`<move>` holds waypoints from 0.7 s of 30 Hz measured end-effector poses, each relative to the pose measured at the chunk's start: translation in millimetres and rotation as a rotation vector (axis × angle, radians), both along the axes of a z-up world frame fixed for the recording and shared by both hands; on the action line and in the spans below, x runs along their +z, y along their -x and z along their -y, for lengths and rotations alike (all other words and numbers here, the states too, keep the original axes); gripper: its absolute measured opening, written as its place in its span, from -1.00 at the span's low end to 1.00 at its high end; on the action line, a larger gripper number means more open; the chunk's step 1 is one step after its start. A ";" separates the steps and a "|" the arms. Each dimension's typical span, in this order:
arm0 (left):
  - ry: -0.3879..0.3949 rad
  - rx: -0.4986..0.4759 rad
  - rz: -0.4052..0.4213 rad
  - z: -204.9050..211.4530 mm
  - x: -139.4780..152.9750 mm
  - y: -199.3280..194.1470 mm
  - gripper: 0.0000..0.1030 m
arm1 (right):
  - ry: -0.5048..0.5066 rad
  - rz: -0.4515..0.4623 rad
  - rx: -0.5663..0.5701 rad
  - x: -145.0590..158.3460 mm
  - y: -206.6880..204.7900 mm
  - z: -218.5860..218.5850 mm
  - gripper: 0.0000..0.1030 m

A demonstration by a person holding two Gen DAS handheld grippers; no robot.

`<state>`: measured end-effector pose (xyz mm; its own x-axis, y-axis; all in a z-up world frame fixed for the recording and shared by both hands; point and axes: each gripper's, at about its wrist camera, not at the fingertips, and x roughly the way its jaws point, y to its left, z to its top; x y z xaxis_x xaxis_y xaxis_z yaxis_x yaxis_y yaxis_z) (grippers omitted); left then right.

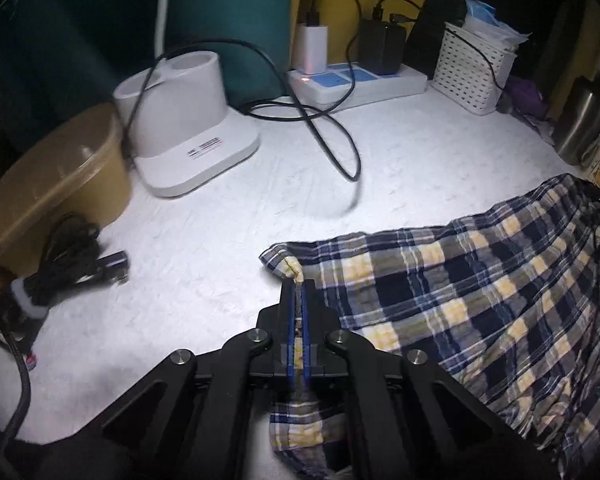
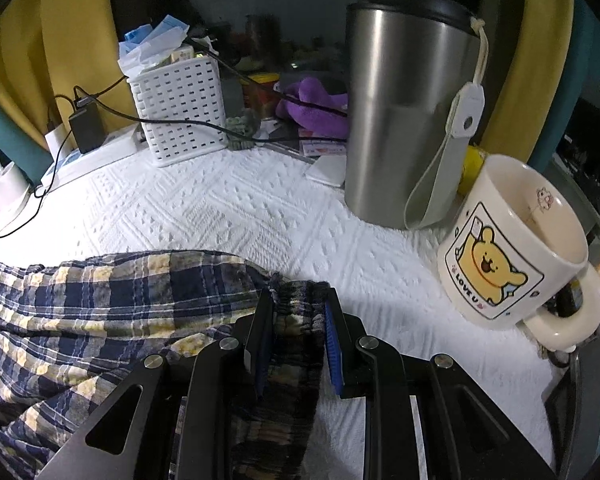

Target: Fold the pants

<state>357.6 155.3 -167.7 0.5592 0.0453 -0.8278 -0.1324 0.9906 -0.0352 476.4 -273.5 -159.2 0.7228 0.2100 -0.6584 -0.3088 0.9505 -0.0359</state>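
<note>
Navy-and-yellow plaid cotton pants (image 1: 480, 280) lie crumpled on the white textured cloth-covered tabletop (image 1: 220, 240), toward its near edge. Left gripper (image 1: 299, 292): fingers pinched tight on a hemmed corner of the fabric. Right gripper (image 2: 298, 312): fingers narrow, clamped on the gathered waistband. Steel tumbler (image 2: 404, 120) and cream bear-print mug (image 2: 512, 248) stand near the right edge.

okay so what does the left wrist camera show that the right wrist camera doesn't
Left wrist only: the left gripper shut on a hem corner of the plaid pants, a tan lidded container, a bundled black cable.
Right wrist only: the right gripper shut on the bunched waistband, a bear mug, a purple cloth.
Both: pants, white basket, power strip, steel tumbler, white textured cover.
</note>
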 end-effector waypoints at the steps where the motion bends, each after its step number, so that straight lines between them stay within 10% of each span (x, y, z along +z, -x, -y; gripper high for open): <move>1: -0.014 0.007 0.004 1.4 1.0 -1.4 -0.98 | 0.003 0.006 0.003 2.4 -0.6 -0.8 -0.54; 8: -0.057 0.106 0.109 -1.7 21.5 5.1 -0.98 | 0.008 0.039 0.021 15.4 -1.9 -6.4 -0.54; 17: -0.091 0.138 0.034 -0.8 9.0 7.1 -0.85 | 0.049 -0.023 -0.004 -3.5 -5.1 -1.4 -0.34; 21: -0.084 0.159 0.082 -2.0 31.7 30.6 0.26 | 0.049 -0.017 0.008 5.3 16.0 8.0 0.15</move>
<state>327.0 157.3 -135.9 0.6052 0.2052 -0.7692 -0.2871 0.9575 0.0295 460.4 -281.6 -154.0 0.7095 0.1834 -0.6805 -0.3177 0.9451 -0.0765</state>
